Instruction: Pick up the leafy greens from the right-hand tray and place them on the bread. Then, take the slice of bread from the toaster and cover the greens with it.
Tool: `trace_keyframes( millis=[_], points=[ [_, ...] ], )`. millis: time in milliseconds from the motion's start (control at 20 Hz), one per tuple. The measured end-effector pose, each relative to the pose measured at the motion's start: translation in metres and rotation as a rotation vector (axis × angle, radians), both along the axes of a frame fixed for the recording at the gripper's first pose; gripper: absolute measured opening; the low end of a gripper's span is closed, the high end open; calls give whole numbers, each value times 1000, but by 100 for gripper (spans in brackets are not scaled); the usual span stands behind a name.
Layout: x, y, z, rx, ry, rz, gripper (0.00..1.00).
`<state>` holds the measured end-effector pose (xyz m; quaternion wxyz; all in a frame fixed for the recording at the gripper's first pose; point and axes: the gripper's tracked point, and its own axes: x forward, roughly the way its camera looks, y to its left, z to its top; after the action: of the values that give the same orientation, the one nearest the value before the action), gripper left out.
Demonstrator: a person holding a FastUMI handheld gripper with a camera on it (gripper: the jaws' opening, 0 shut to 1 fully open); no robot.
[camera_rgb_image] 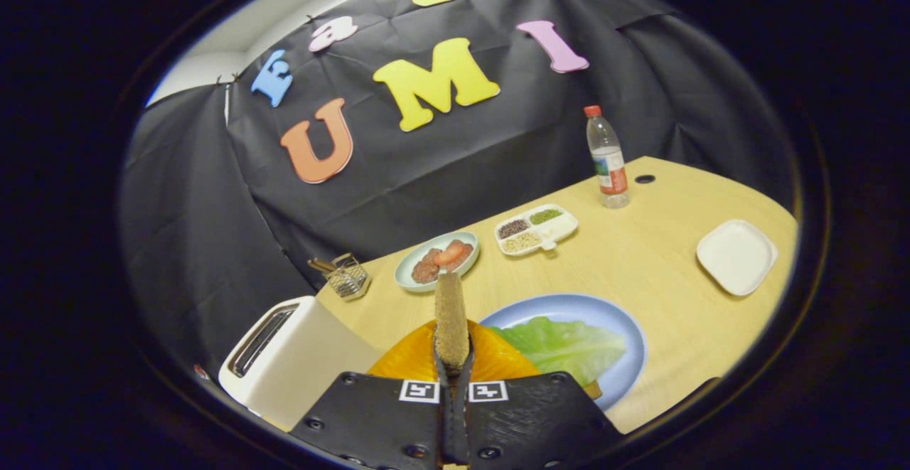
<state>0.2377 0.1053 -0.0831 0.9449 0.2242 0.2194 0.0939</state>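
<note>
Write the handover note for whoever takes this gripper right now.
Gripper: shut on the bread slice, held on edge, up above the table.
Greens: already lying on the blue plate, just ahead and right of the fingers; the bread under them is barely visible.
Toaster: beside the fingers to the left.
Done: greens placed, slice taken.
Left: lay the slice flat over the greens and release.

One toaster (284,356); one bottle (608,161); three plates (625,335); one bread slice (451,317).
</note>
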Motion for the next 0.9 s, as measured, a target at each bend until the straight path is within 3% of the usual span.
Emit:
trace_keyframes(
  millis=[300,450,700,900],
  points=[
    [4,-27,-32,-27,21,-31,1],
    [4,-42,-37,-79,11,-40,11],
    [1,-66,-44,-90,40,-71,42],
    [-7,-101,-27,-174,-12,-137,63]
  ],
)
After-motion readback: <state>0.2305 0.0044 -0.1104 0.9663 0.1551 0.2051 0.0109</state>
